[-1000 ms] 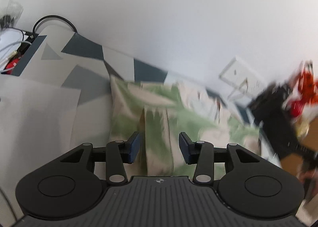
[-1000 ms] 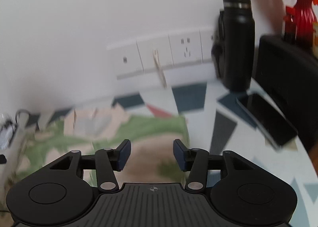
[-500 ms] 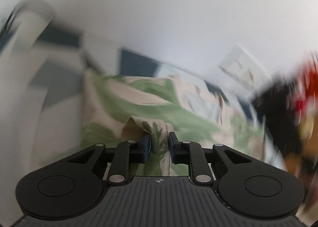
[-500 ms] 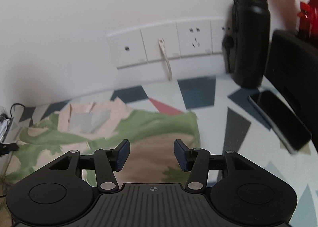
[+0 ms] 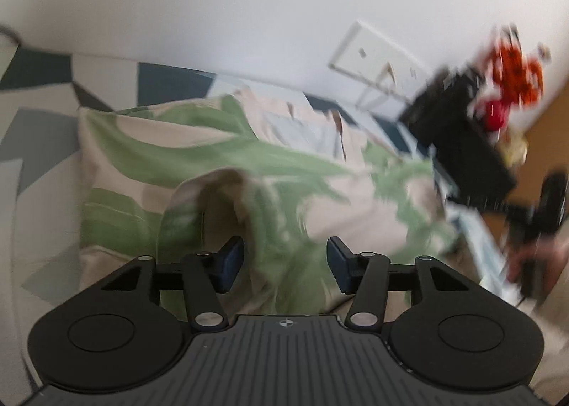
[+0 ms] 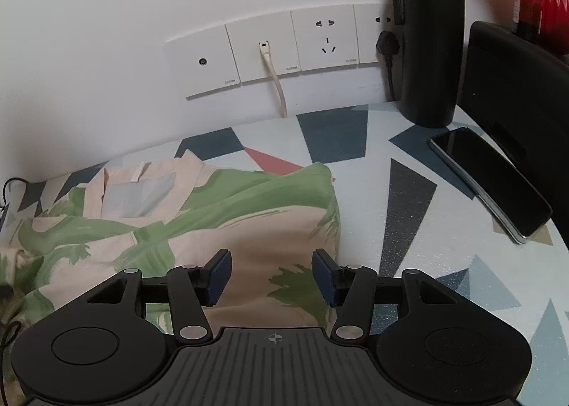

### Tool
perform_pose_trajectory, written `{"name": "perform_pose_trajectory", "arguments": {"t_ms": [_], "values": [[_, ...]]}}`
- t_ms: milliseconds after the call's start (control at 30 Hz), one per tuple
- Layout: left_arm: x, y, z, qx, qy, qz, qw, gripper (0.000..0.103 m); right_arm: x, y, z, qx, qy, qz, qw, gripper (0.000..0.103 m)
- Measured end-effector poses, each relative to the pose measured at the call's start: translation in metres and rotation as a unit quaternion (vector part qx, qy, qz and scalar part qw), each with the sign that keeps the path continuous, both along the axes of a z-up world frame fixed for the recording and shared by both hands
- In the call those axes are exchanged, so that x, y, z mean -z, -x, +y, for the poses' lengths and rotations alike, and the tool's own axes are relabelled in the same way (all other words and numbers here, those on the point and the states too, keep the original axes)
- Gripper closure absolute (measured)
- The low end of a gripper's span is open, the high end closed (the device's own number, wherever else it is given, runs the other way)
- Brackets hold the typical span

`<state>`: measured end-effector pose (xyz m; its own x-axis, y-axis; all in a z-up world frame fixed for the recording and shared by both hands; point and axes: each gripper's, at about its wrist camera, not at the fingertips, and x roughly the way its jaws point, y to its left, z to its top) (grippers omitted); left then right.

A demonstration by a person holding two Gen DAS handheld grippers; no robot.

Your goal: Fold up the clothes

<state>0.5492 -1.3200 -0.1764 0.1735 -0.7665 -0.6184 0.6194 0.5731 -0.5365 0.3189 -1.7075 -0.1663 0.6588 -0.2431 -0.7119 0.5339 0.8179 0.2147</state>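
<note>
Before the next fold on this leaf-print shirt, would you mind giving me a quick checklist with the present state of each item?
1. Left gripper open: ok, fingers apart over a raised fold of the shirt.
2. Right gripper open: ok, nothing between its fingers.
3. Shirt on the table: ok, collar toward the wall.
4. Shirt lying smooth: not ok, a humped fold sits on the left side.
5. Phone clear of the shirt: ok, bare table between them.
6. Near hem position: cannot tell, hidden behind the grippers.
</note>
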Motion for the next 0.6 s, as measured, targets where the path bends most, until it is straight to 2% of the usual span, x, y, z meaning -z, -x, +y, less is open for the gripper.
{"name": "perform_pose_trajectory", "arguments": {"t_ms": [100,233,333,367,400,433,467,533,600], "values": [[0.003,-0.018,0.008,-0.023,0.030,0.037,0.9986,0.050,0.003,-0.002,-0.001,0.003,-0.004,0.003,1.000,0.055],[0.013,-0.042,0.010,-0.046,0.068,0.093,0.9923,0.050,0.004,-0.003,-0.001,0.004,-0.007,0.004,1.000,0.055],[0.020,-0.056,0.013,-0.074,0.074,0.117,0.9876,0.053,0.004,-0.005,-0.001,0.003,-0.005,0.004,1.000,0.052],[0.021,-0.059,0.016,-0.091,0.079,0.119,0.9856,0.060,0.004,-0.005,-0.002,0.004,-0.005,0.004,1.000,0.051],[0.023,-0.061,0.019,-0.108,0.083,0.121,0.9833,0.089,0.004,-0.005,-0.003,0.005,-0.005,0.004,1.000,0.051],[0.024,-0.062,0.022,-0.125,0.085,0.123,0.9809,0.098,0.004,-0.005,-0.004,0.007,-0.005,0.004,1.000,0.051],[0.023,-0.061,0.025,-0.138,0.087,0.115,0.9799,0.098,0.003,-0.005,-0.005,0.008,-0.004,0.003,1.000,0.051],[0.011,-0.054,0.033,-0.150,0.094,0.071,0.9817,0.099,0.003,-0.005,-0.009,0.013,-0.006,0.002,1.000,0.051],[0.000,-0.046,0.043,-0.163,0.108,0.038,0.9799,0.099,0.002,-0.006,-0.012,0.014,-0.004,-0.001,1.000,0.051]]}}
